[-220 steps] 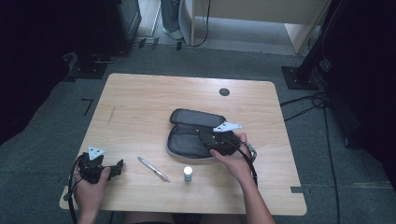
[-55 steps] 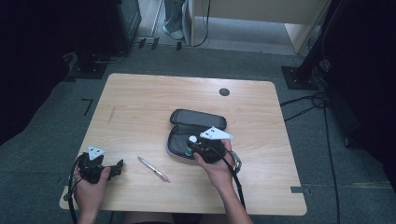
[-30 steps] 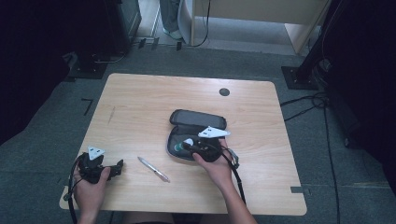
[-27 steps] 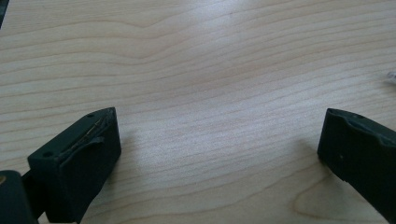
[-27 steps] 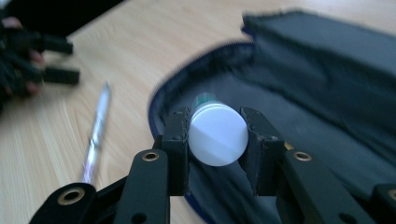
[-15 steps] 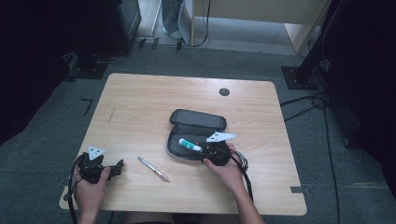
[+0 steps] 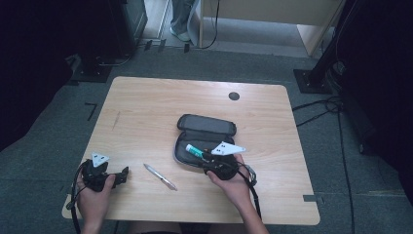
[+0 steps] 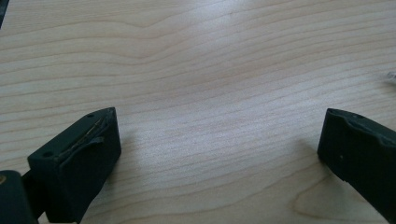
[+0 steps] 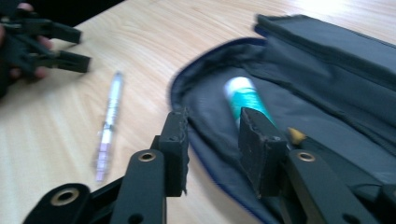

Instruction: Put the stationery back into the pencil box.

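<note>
A black pencil case lies open in the middle of the wooden table. A green and white tube lies inside its near half. My right gripper sits at the case's front edge, just right of the tube, and it is open. In the right gripper view its jaws stand apart over the case's rim with nothing pressed between them; the tube lies just beyond. My left gripper rests at the front left, and its jaws are open wide over bare wood.
A silver pen lies on the table between the two grippers, also visible as the pen left of the case. A dark round grommet sits near the far edge. Dark stands and cables surround the table on the floor.
The tube that stood on the table front was carried by my right gripper and now lies in the case. The right gripper has let it go and drawn back to the case's front edge.
</note>
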A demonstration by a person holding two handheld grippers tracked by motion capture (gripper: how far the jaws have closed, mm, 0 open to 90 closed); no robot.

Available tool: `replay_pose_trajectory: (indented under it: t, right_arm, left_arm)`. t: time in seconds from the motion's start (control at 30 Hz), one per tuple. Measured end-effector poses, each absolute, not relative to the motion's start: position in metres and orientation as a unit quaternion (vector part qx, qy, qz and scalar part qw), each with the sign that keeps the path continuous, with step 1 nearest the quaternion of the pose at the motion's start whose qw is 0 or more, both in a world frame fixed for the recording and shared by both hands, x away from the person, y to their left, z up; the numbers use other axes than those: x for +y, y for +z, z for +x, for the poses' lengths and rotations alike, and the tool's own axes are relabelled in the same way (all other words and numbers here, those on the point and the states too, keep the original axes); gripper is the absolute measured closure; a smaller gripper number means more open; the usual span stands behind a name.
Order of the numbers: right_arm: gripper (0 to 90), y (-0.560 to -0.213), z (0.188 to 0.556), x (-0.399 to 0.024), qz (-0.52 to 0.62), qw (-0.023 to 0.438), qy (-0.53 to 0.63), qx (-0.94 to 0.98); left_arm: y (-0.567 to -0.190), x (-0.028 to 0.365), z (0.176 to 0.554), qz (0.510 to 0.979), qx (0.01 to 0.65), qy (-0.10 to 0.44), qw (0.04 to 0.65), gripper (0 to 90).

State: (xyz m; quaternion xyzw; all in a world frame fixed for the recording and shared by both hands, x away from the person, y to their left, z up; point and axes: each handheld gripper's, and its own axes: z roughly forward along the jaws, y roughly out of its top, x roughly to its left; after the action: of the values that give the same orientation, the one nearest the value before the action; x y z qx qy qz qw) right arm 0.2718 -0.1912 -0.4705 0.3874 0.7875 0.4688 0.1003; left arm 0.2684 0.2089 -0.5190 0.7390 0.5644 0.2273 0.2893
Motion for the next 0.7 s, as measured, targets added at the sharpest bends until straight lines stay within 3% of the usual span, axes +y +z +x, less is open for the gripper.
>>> replay_pose_trajectory:
  t: [0.4,0.7]
  right_arm:
    - [73.8,-0.479,0.249,-0.13,0.347,0.08,0.47,0.807]
    - [68.7,-0.502,0.248,-0.096,0.34,0.082,0.433,0.831]
  left_arm:
    - [-0.519,0.209,0.268,0.739,0.564,0.227,0.29,0.0]
    - [-0.519,0.209,0.268,0.739,0.564,0.227,0.29,0.0]
